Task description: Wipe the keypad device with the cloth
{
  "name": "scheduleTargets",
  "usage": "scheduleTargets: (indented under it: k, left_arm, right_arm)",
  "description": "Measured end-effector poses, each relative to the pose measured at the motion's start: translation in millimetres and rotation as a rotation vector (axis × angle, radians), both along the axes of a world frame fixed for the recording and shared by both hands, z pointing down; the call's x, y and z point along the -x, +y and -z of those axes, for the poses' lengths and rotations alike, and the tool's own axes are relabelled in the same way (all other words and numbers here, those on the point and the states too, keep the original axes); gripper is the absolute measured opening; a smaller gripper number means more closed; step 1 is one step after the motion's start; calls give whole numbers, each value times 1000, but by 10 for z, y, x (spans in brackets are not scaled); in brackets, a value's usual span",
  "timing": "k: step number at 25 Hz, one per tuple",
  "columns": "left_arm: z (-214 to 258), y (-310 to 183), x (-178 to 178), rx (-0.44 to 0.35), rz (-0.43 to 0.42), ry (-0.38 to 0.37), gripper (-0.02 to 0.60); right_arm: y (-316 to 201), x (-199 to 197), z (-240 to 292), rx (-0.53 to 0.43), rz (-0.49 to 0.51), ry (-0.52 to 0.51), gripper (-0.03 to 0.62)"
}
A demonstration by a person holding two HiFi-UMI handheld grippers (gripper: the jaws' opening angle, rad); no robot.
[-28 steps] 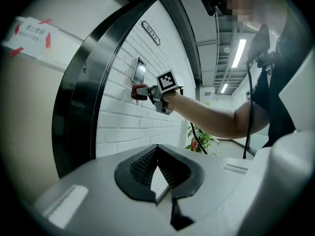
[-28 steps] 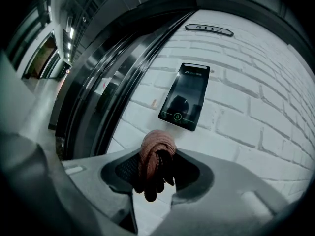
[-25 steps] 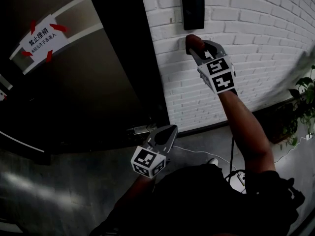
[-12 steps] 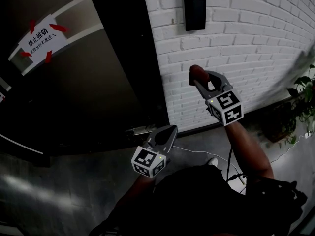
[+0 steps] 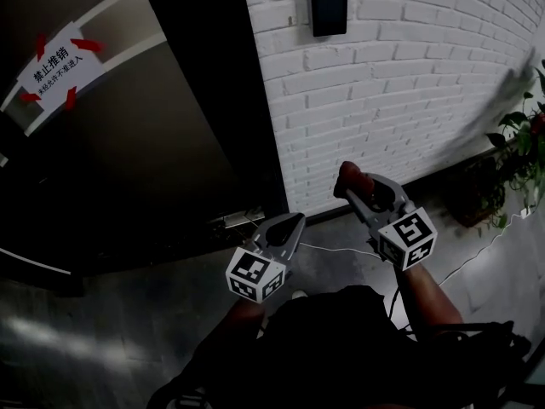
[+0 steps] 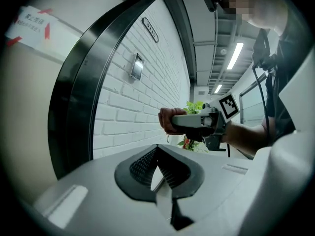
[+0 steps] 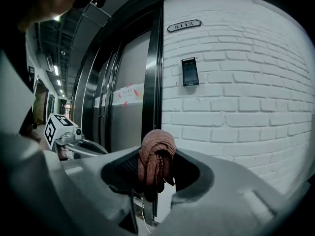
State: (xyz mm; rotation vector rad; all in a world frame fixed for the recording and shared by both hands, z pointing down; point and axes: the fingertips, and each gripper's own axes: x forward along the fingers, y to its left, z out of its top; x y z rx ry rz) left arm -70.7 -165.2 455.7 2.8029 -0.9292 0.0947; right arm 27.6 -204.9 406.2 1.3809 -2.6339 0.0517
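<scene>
I hold both claws low in front of my body, level with each other and well apart, both aimed toward the wall. The left claw (image 5: 293,222) points up and forward with its marker cube toward me; in its own view the left claw (image 6: 157,152) has its ribbed pads pressed together at the tips with nothing between them. The right claw (image 5: 354,187) sits at the end of my bare forearm (image 5: 423,295), and the right claw (image 7: 157,170) is pinching the cloth (image 7: 156,156), a reddish-brown bundle bunched between the pads and bulging above them, a loose end hanging below. Past the claws a thin white cable (image 5: 334,250) runs along the grey floor (image 5: 102,331) at the foot of the white brick wall (image 5: 409,83). A dark door (image 5: 162,143) with a taped paper sign (image 5: 55,68) stands left of the bricks, and a leafy plant (image 5: 521,143) stands far right. The keypad (image 5: 329,2) is a dark upright rectangle fixed high on the wall, well above and away from the cloth (image 5: 348,175), nothing between them.
</scene>
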Motion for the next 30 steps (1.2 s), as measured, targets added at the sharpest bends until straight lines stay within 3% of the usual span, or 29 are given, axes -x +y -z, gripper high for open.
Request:
scheduleTargets:
  k: [8,17,30]
  left_arm:
    - [-20,97,-63,-2,75,27,15]
    - [69,418,-438,-18,158,25,15]
    - [110,907,-850,-1,199,13,15]
  right_arm:
    - [442,-98,-114,13,56,6,144]
    - [907,-605,-42,-2,97,22,144]
    - [1407,-1031,-216,7,132,-4,144]
